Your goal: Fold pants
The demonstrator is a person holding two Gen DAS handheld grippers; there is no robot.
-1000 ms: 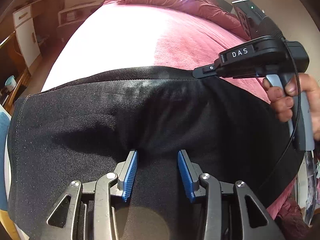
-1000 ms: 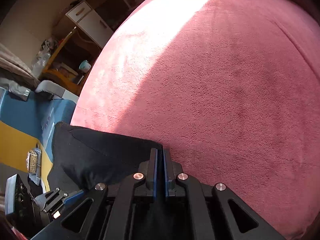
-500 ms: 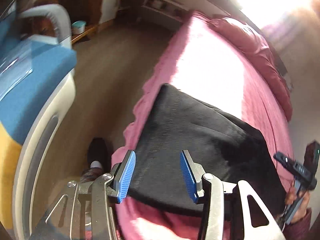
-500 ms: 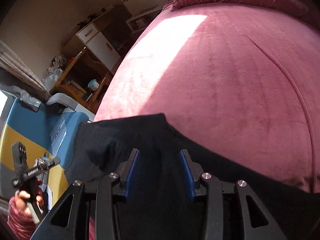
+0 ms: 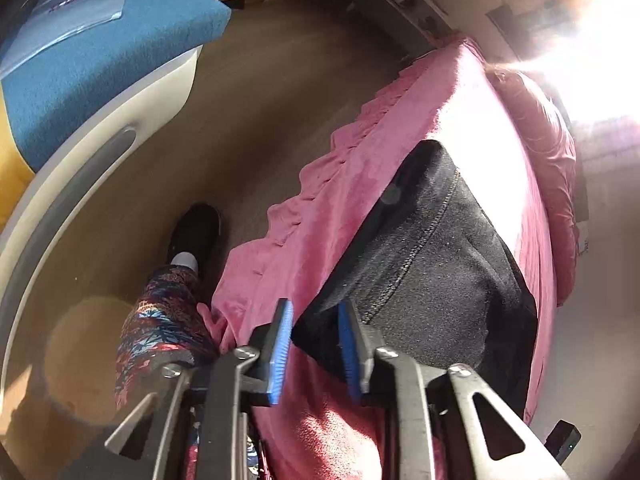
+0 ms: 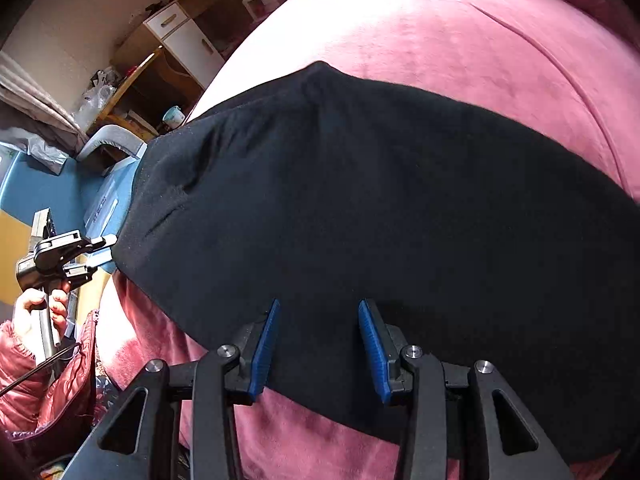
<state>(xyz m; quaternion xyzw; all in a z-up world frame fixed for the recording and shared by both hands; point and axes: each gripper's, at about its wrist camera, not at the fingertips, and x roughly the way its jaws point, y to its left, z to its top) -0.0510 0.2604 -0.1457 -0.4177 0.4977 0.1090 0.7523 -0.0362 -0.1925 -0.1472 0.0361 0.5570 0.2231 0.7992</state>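
Observation:
Black pants (image 6: 380, 200) lie folded across a pink bed (image 6: 460, 40), one end at the bed's side edge. In the left wrist view the near corner of the pants (image 5: 432, 264) sits between the blue pads of my left gripper (image 5: 316, 344). Its jaws are closing, with a gap still showing on both sides of the cloth. The right wrist view shows the left gripper (image 6: 96, 252) from the side at the pants' left end. My right gripper (image 6: 318, 344) stands open above the near edge of the pants, holding nothing.
Beside the bed is bare brown floor (image 5: 260, 100) and a blue and yellow padded seat (image 5: 100, 52). A person's patterned trouser leg (image 5: 160, 320) and black shoe (image 5: 196, 228) stand against the bed's side. A pink pillow (image 5: 556, 152) lies at the far end; a white cabinet (image 6: 188, 36) stands beyond.
My left gripper swung from over the middle of the pants to their corner at the bed's edge, rolled, and narrowed its jaws. My right gripper opened, let go of the cloth and drew back.

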